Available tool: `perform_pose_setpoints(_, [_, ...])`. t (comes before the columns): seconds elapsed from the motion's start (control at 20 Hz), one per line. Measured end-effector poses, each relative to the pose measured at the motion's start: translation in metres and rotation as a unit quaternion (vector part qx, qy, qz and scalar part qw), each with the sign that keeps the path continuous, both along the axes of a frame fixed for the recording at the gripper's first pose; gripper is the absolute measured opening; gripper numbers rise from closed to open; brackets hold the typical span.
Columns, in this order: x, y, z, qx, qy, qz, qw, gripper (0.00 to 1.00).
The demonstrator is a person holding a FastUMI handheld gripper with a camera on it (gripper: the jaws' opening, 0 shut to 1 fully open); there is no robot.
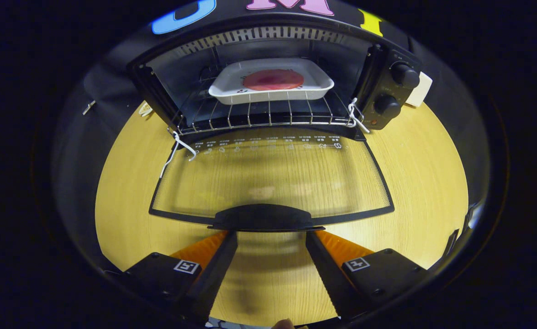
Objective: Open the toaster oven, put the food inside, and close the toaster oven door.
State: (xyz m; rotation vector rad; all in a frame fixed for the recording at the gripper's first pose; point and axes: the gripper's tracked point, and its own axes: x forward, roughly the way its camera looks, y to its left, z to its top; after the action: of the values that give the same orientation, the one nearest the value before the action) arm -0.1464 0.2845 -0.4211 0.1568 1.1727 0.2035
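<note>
I am holding my claw [271, 237] open, its two fingers [218, 260] spread wide apart and gripping nothing, with their tips sitting just under the near edge of the black curved door handle [264, 217] of the black toaster oven [387, 77]; I cannot tell whether the tips are touching that handle or only lying beneath it. The oven's glass door [271, 176] is lying fully folded down toward me, flat over the pale wood-grain worktop [423, 169], whose grain is showing through the pane. Beyond the door, the oven's cavity is standing open, and a wire rack [268, 114] is sitting inside it, reaching out to the front lip of the oven. A white rectangular ceramic dish [271, 87] is resting on that rack, well back inside the oven, and a round reddish-pink piece of food [273, 79] is lying flat in the middle of the dish. White cords [177, 148] are hanging at both front corners of the oven, where the door meets the rack. Two black round knobs [403, 75] are sitting one above the other on the oven's control panel, to the right of the cavity.
</note>
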Motion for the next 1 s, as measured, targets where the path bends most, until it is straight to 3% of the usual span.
perform_pose_setpoints(0.45, [0.012,-0.006,0.057,0.043,-0.080,-0.008,0.996,0.99])
perform_pose_setpoints(1.0, [0.077,-0.032,0.157,0.047,-0.223,-0.012,0.974,0.99])
